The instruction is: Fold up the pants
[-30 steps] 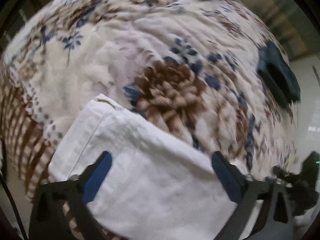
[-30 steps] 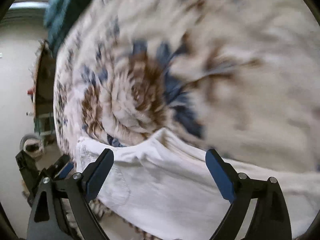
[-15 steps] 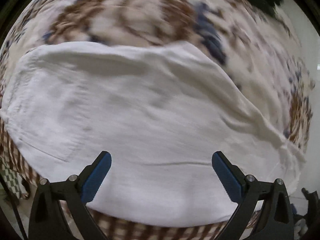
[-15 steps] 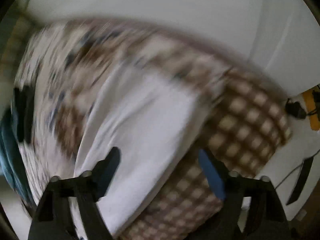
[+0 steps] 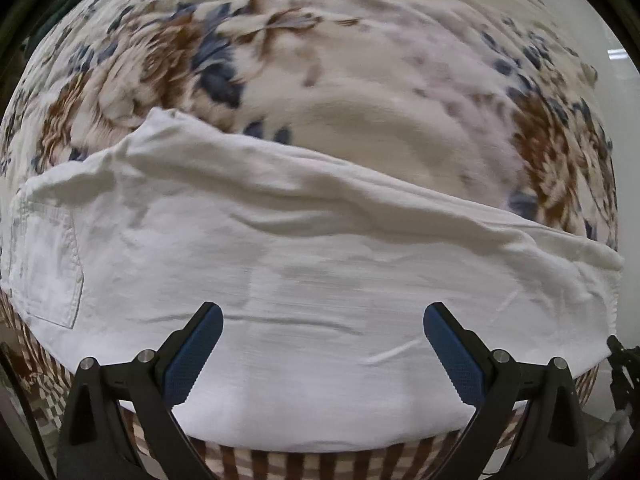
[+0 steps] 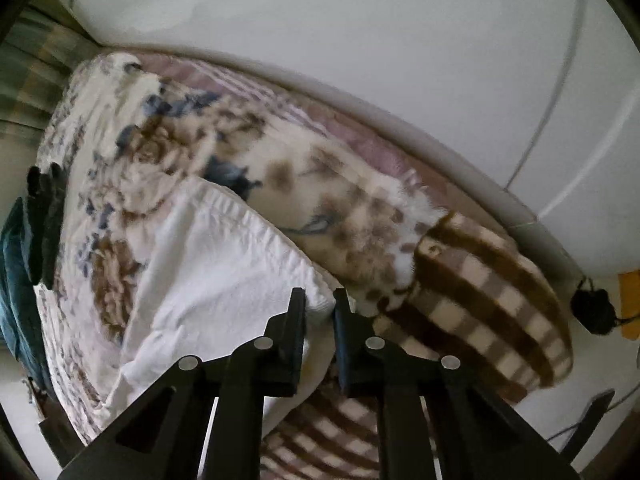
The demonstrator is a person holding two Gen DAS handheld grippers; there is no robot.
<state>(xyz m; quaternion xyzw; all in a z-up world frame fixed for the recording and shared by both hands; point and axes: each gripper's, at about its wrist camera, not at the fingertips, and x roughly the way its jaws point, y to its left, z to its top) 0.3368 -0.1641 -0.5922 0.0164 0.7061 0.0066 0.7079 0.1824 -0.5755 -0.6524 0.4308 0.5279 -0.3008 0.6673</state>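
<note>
White pants (image 5: 304,264) lie spread crosswise on a floral blanket, with a back pocket (image 5: 48,268) at the left end. My left gripper (image 5: 322,320) points down over the pants' near edge, open, with nothing pinched between its blue pads. In the right wrist view the pants (image 6: 208,264) run away to the upper left. The jaws of my right gripper (image 6: 320,304) are closing, and a corner of the pants' end sits pinched between them.
The floral blanket (image 5: 360,80) covers the bed and has a brown checked border (image 6: 480,288) at the near edge. A dark teal garment (image 6: 20,280) lies at the bed's far left. A white wall (image 6: 360,40) runs behind, and a black object with a cable (image 6: 592,312) sits at the right.
The left gripper has swept along the bed and sunk over the pants' middle, staying open. The right gripper has swung round to the pants' end and closed from wide open onto its corner.
</note>
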